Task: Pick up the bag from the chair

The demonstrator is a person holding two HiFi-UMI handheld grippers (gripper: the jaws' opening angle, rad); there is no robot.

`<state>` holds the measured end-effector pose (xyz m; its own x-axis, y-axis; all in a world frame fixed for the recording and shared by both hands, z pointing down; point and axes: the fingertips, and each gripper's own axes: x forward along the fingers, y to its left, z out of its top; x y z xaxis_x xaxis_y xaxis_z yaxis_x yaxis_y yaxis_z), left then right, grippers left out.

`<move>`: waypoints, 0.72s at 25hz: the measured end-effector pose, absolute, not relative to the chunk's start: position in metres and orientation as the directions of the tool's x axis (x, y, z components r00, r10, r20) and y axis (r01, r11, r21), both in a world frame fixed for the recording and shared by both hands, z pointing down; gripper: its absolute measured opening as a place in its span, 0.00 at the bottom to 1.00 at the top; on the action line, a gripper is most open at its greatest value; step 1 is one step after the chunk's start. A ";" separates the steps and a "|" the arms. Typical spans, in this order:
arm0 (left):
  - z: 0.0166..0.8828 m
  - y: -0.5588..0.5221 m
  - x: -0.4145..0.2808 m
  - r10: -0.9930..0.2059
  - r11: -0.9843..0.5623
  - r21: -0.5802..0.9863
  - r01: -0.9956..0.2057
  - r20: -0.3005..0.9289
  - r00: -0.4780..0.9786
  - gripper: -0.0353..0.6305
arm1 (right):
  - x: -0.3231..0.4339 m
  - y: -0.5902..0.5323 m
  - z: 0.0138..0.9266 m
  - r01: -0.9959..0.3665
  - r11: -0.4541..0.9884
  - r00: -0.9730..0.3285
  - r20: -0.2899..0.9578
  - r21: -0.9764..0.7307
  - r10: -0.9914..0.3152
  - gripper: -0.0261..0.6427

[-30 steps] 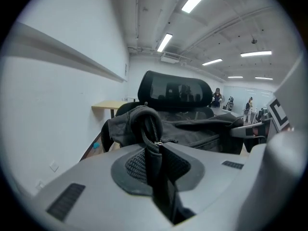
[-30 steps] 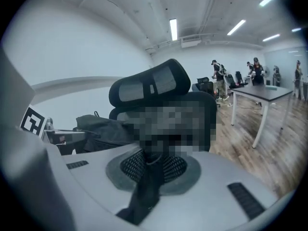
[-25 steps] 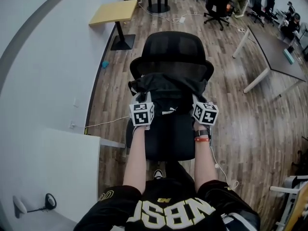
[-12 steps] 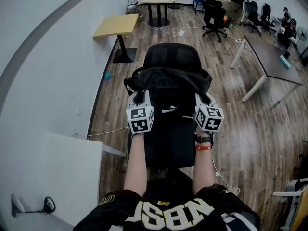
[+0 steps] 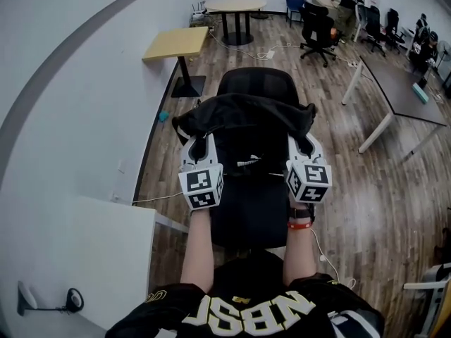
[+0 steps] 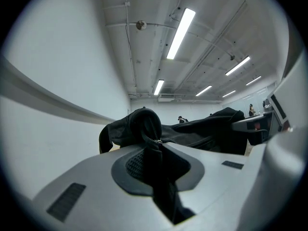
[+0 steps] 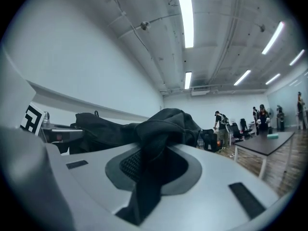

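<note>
A black fabric bag (image 5: 245,115) hangs stretched between my two grippers, above the seat (image 5: 246,213) of a black office chair and in front of its mesh backrest (image 5: 256,82). My left gripper (image 5: 198,141) is shut on the bag's left end; in the left gripper view the zippered fabric (image 6: 153,139) is pinched between the jaws. My right gripper (image 5: 303,141) is shut on the bag's right end, and a fold of the bag (image 7: 162,125) bunches between its jaws (image 7: 153,163). Both grippers point level, away from the person.
A white wall runs along the left, with a white surface (image 5: 77,252) at the lower left. A small yellow table (image 5: 177,42), a round table (image 5: 235,4) and office chairs (image 5: 317,21) stand behind. A grey desk (image 5: 402,83) is at the right. Cables lie on the wood floor.
Both grippers have risen together with the bag in them. The bag has come up off the chair seat and now hangs in front of the backrest.
</note>
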<state>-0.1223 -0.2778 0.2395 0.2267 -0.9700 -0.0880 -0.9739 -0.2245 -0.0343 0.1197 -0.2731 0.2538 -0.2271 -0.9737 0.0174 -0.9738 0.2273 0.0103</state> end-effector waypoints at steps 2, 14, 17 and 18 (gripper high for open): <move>0.235 -0.273 -0.125 -0.969 -0.223 -0.035 -0.974 -0.103 0.225 0.13 | 0.117 -0.269 0.249 -0.973 0.230 -0.230 -0.004 0.015 -0.973 0.14; 0.241 -0.275 -0.130 -0.962 -0.254 -0.018 -0.967 -0.096 0.254 0.13 | 0.112 -0.265 0.250 -0.968 0.249 -0.249 -0.006 0.015 -0.969 0.15; 0.242 -0.278 -0.126 -0.961 -0.263 -0.018 -0.965 -0.089 0.263 0.13 | 0.116 -0.265 0.252 -0.968 0.249 -0.249 -0.004 0.015 -0.968 0.15; 0.242 -0.278 -0.124 -0.960 -0.267 -0.019 -0.964 -0.087 0.267 0.13 | 0.118 -0.266 0.252 -0.969 0.247 -0.248 -0.003 0.016 -0.969 0.15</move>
